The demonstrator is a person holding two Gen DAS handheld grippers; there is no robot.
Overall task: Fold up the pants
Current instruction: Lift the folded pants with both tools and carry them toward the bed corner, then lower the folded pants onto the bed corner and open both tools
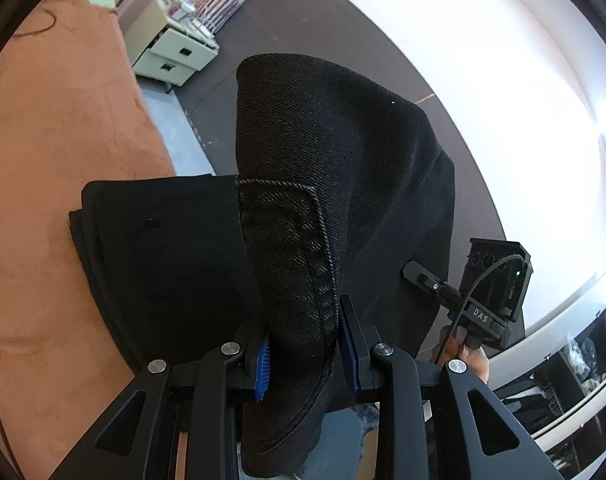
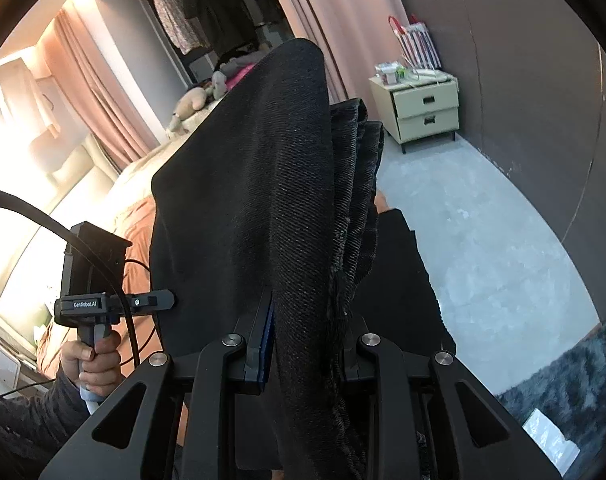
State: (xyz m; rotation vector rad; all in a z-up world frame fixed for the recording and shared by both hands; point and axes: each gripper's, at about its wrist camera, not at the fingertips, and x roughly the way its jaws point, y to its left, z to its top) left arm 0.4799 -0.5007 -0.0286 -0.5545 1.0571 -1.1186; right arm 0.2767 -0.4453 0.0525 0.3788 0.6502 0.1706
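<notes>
Black denim pants [image 1: 323, 140] hang bunched between both grippers, and their lower part [image 1: 163, 248] lies folded flat on the orange bed cover [image 1: 55, 160]. My left gripper [image 1: 305, 316] is shut on a stitched edge of the pants, its blue pads pressing the cloth from both sides. To its right, the right gripper [image 1: 423, 276] grips the same cloth, held by a hand [image 1: 469, 360]. In the right wrist view, my right gripper [image 2: 311, 308] is shut on the pants [image 2: 255, 200] at a frayed hem. The left gripper [image 2: 159, 301] shows at the left, in a hand [image 2: 99, 360].
A pale bedside cabinet [image 2: 427, 108] with two drawers stands by the dark wall, with a bag and small items on top. Grey floor [image 2: 483, 220] lies to the right, with a dark furry rug [image 2: 575, 380] near the corner. Stuffed toys [image 2: 195, 100] sit on the bed.
</notes>
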